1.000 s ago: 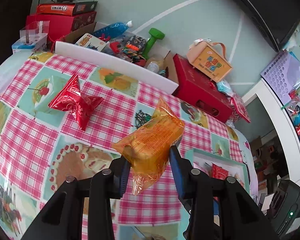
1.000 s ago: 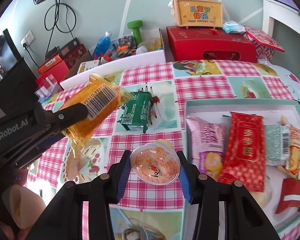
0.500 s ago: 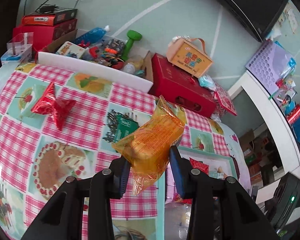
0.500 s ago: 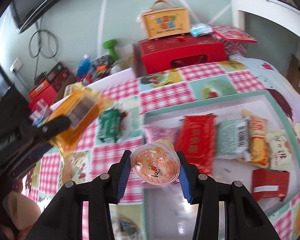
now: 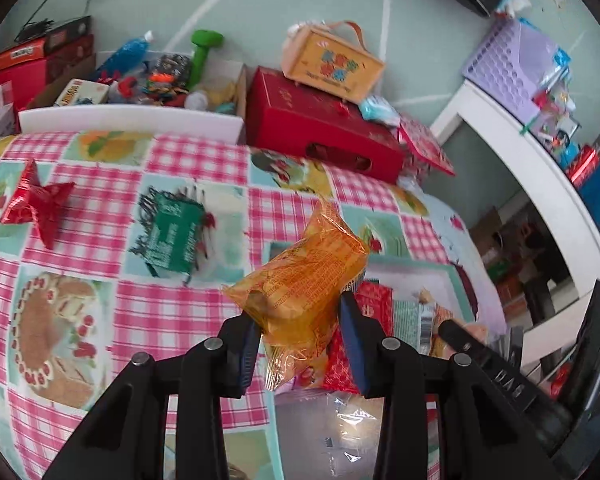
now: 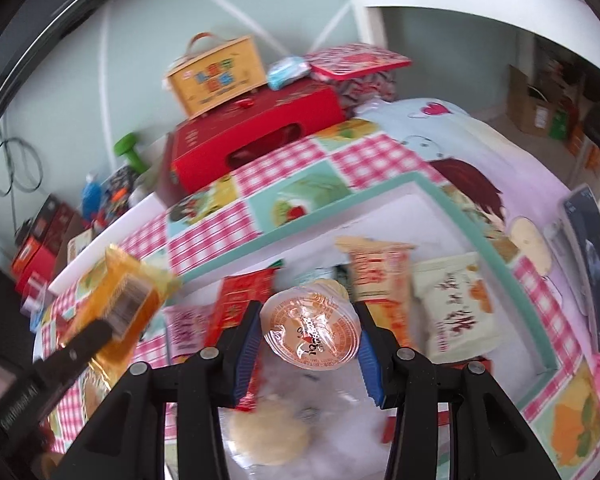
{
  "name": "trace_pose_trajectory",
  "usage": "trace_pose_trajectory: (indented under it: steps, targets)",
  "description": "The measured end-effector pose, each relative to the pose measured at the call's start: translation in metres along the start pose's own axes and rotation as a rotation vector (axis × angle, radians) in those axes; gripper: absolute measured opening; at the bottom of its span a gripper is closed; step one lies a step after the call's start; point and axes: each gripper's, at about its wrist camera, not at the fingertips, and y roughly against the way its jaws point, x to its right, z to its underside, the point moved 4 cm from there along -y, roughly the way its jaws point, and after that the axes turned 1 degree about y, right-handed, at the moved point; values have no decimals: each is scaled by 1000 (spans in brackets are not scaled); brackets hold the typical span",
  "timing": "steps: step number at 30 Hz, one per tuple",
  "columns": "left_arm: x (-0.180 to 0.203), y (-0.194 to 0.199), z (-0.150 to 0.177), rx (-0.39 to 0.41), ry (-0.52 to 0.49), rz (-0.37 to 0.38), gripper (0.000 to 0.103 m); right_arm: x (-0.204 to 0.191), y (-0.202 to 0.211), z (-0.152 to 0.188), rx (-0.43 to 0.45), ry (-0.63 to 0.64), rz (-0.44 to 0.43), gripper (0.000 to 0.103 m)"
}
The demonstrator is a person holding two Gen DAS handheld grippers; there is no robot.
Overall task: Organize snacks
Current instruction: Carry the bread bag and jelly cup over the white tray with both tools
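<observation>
Your left gripper point(image 5: 300, 340) clamps a crinkly orange plastic snack packet point(image 5: 300, 280), held up above the near edge of the teal-rimmed white tray point(image 6: 496, 248). Your right gripper point(image 6: 308, 344) pinches a round clear jelly cup with an orange foil lid point(image 6: 310, 334), hanging over the tray's packets (a red one, a cream one). A green foil packet point(image 5: 172, 236) and a red foil packet point(image 5: 34, 204) lie on the checked tablecloth point(image 5: 172, 312).

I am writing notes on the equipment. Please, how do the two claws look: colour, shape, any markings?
Both look alike. The left claw and right claw are black plastic, each with two angular fingers, blue ribbed pads inside, and round silver rivets on top. White lettering runs along each claw's side, too blurred to read.
</observation>
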Motion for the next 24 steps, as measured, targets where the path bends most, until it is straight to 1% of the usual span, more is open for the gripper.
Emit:
trace_pose_trajectory:
  steps: [4, 9, 12, 20, 24]
  targets:
    - [10, -12, 9, -39, -23, 4, 39, 15, -2, -3, -6, -39, 12, 47]
    - [24, -24, 22, -98, -33, 50, 39, 32, -2, -4, -7, -71, 86, 47]
    - [32, -30, 27, -117, -40, 64, 40, 41, -6, -4, -21, -90, 97, 47]
    - [33, -41, 33, -158, -5, 96, 40, 53, -21, 2, -83, -121, 127, 48]
    - [30, -48, 35, -182, 20, 112, 42, 56, -23, 4, -96, -136, 131, 48]
